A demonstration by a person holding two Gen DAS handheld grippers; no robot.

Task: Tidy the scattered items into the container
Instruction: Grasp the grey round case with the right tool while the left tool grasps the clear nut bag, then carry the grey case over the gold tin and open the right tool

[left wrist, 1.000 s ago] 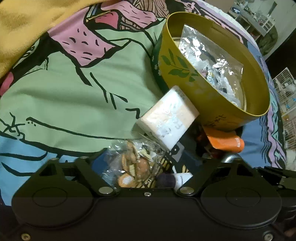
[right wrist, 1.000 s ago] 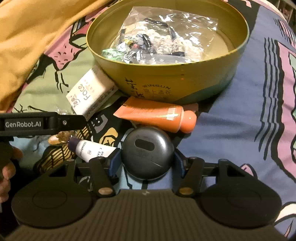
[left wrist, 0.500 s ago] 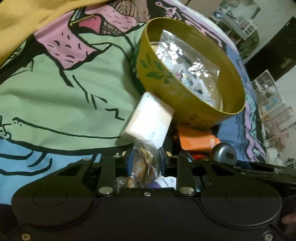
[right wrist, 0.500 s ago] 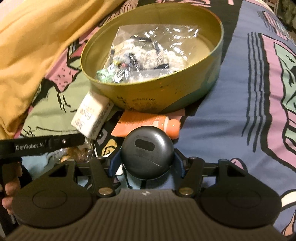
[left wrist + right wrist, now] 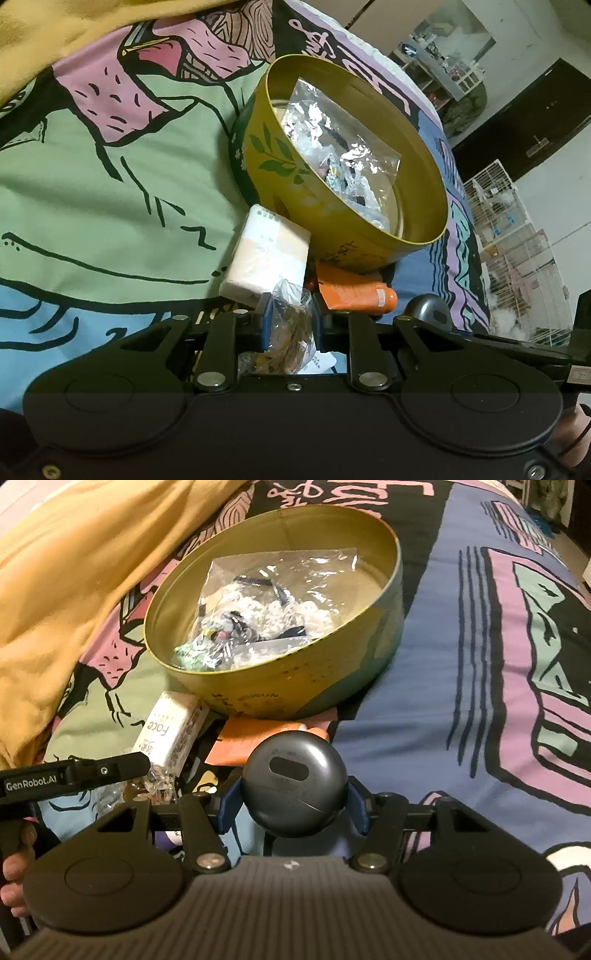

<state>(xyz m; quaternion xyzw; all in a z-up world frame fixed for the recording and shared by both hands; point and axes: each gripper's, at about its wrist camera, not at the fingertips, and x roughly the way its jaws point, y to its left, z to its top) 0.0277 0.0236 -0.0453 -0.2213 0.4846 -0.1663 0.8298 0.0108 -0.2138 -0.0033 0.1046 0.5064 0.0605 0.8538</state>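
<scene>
Two grabs made, the tin sits just ahead of both.

Our left hand-held gripper (image 5: 290, 325) has just squeezed shut on the snack bag (image 5: 291, 328); our right hand-held gripper (image 5: 293, 794), nearer, grips the grey case (image 5: 294, 782). The tin (image 5: 295, 686) lies on the bed, straight ahead.

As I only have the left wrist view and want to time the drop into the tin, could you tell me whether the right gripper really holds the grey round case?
Observer: Yes. The right gripper has a blue pad pressed on each side of the grey round case, short of the yellow tin.
Operator: Thank you. What is the white pack lying beside the tin?
Observer: The white pack has the word "Face" printed on the side turned to the right wrist camera, and one end of it lies by the tin's outer wall.
</scene>
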